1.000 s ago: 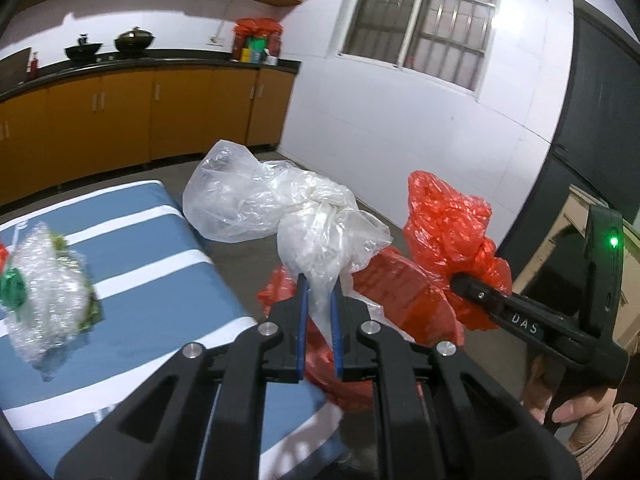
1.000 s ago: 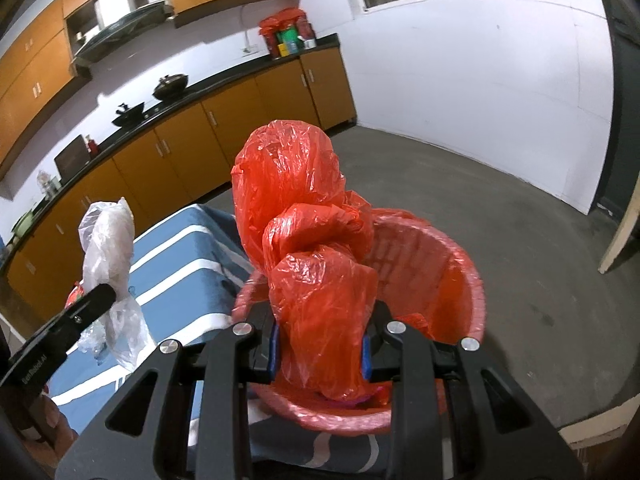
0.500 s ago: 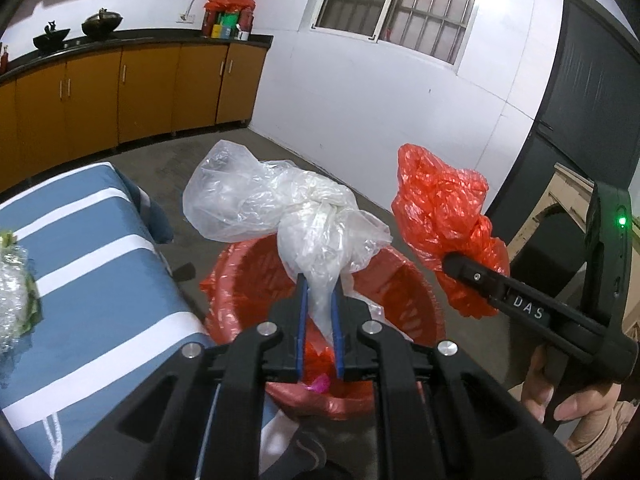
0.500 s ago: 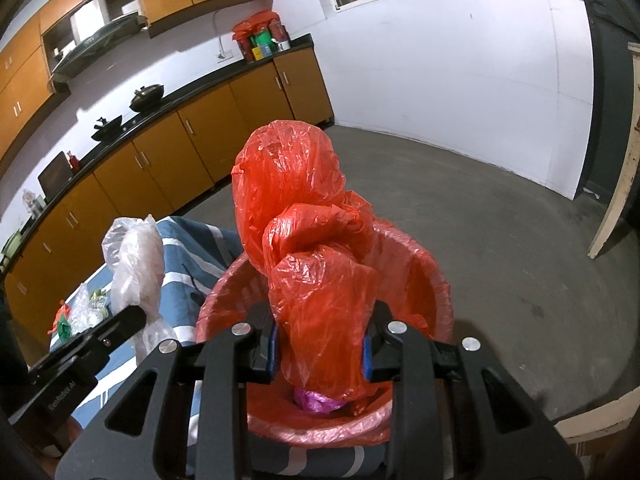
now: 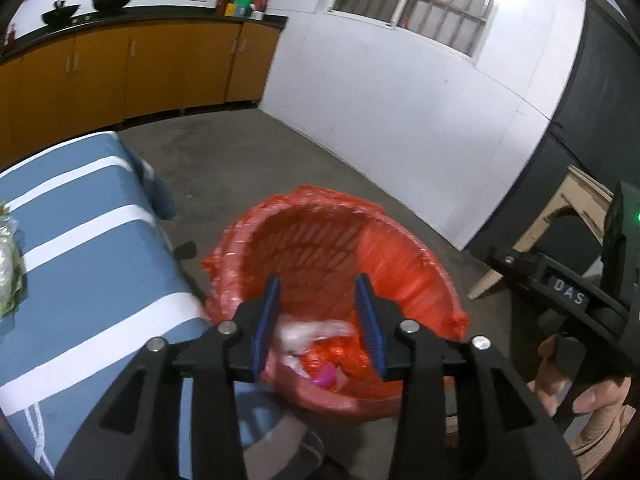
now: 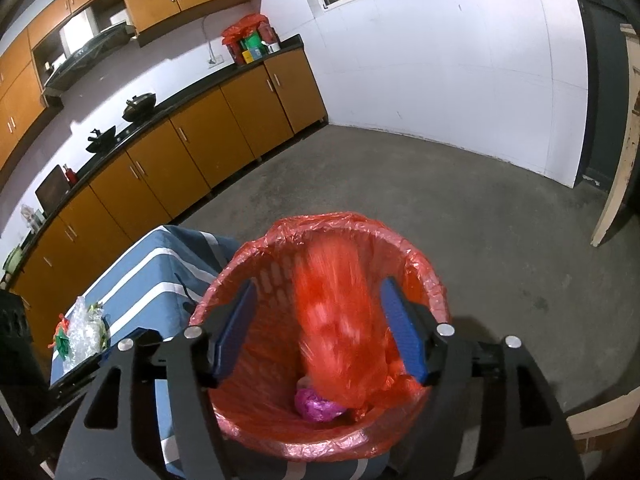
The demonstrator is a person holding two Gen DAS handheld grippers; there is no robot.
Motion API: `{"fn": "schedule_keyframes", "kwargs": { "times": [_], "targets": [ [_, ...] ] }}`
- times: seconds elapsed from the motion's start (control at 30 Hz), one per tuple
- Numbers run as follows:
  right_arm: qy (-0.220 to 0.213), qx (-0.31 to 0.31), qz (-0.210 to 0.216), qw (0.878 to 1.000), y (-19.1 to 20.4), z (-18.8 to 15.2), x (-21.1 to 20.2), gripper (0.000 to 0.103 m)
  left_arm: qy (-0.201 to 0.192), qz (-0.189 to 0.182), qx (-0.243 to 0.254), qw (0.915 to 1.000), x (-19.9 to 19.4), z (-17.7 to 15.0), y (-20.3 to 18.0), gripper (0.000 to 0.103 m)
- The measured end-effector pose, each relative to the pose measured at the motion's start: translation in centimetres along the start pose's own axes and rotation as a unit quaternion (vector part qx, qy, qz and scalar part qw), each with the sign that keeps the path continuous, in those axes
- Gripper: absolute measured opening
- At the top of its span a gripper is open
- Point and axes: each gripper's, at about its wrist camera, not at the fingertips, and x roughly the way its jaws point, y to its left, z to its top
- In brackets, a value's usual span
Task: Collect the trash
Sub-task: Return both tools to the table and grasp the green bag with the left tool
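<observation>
Nearest, both tools are hanging over the bin. The left gripper point(image 5: 317, 316) is standing spread, blue pads apart, gripping nothing. The right gripper point(image 6: 318, 330) is likewise standing spread w/ nothing between its pads; a crumpled red plastic bag point(image 6: 330, 320) is showing as a motion-blurred streak between the jaws, apparently dropping free into the bin.

Directly below, the round red basket bin w/ red plastic liner point(image 5: 404, 248) is sitting on the concrete floor just right of the table. Inside, a crumpled clear/white plastic bag point(image 5: 310, 330) is lying at the bottom, beside a small pink-purple wad point(image 6: 316, 404). Judgement: two items are being deposited at this moment; this part of the collection is approx. done.

Left of the bin, the blue cloth-covered table w/ white stripes point(image 5: 80, 256) is carrying one remaining item: a clear plastic bundle w/ green and red scraps point(image 6: 82, 330) near its far-left end, well apart from the bin. Judgement: this piece is still awaiting pickup, so the task is incomplete.

Farther off, orange kitchen cabinets point(image 6: 160, 168) w/ dark countertop are running along the far wall; no other loose trash is discernible on the floor.
</observation>
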Motion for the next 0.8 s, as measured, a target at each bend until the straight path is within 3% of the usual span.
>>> {"fn": "schedule_keyframes", "kwargs": {
  "times": [0.27,0.6,0.8],
  "targets": [
    [0.003,-0.004,-0.006,1.000,0.2,0.1,0.1,0.065,-0.028,0.048,-0.015,0.9983,-2.3,-0.3,2.2,0.061],
    [0.010,-0.051,-0.008,0.999,3.0,-0.8,0.5,0.065,-0.048,0.102,-0.031,0.9932,-5.4,-1.1,5.1,0.070],
    [0.021,-0.082,0.013,0.996,5.9,-1.6,0.9,0.065,-0.068,0.154,-0.052,0.9843,-8.6,-2.0,8.4,0.074]
  ]
}}
